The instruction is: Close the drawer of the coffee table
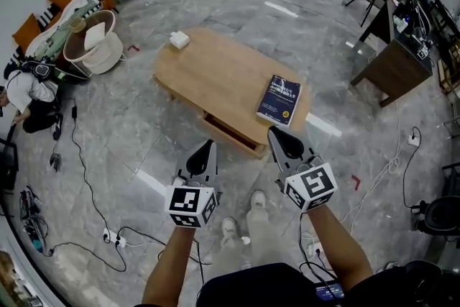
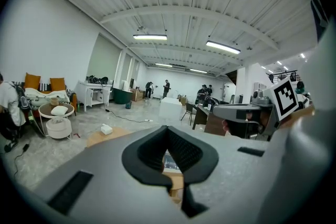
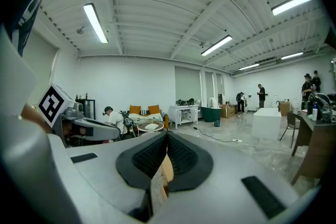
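Note:
The wooden coffee table stands in the middle of the head view, also showing low in the left gripper view as the coffee table. On its near side the drawer juts out a little, its dark inside showing. My left gripper hovers just short of the drawer's left part, shut and holding nothing. My right gripper hangs over the table's near right corner, also shut and holding nothing. In the gripper views the left gripper and the right gripper each show pads nearly meeting, leaving only a thin slit.
A blue book and a small white box lie on the table. My shoes stand just before it. Cables trail on the floor at left, by a round white basket. A dark desk stands at right.

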Tool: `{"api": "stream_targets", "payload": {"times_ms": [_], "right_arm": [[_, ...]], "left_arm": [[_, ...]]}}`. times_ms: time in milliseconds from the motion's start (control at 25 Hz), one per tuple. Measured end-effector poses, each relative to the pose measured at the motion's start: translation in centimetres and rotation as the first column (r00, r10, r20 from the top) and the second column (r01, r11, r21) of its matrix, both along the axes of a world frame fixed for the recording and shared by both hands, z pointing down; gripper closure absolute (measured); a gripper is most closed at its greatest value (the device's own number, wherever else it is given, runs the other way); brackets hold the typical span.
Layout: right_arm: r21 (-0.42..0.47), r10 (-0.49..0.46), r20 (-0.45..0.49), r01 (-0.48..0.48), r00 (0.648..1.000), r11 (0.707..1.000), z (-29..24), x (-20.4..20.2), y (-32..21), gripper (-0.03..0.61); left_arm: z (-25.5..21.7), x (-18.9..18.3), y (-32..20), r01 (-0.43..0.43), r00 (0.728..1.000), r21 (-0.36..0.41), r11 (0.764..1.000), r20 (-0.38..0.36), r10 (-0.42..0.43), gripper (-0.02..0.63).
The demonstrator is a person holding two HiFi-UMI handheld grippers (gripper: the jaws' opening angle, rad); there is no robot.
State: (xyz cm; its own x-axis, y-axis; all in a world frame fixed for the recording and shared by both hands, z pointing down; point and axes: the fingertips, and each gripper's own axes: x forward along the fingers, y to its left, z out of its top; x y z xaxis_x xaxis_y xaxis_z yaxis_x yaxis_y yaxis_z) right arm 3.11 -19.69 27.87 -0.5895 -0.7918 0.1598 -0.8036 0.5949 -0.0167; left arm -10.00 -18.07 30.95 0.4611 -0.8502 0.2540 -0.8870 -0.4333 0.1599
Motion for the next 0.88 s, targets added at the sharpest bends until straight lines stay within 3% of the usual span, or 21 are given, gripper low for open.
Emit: {"api": "stream_targets", "payload": {"times_ms": [880], "right_arm": [[-0.132, -0.079, -0.049, 0.072, 0.996, 0.989, 14.1, 0.0, -2.3, 0.56]], "left_arm": [[13.2, 1.2, -1.8, 0.028, 0.999, -0.11, 0.994, -0.014, -0.03, 0.615]]}}
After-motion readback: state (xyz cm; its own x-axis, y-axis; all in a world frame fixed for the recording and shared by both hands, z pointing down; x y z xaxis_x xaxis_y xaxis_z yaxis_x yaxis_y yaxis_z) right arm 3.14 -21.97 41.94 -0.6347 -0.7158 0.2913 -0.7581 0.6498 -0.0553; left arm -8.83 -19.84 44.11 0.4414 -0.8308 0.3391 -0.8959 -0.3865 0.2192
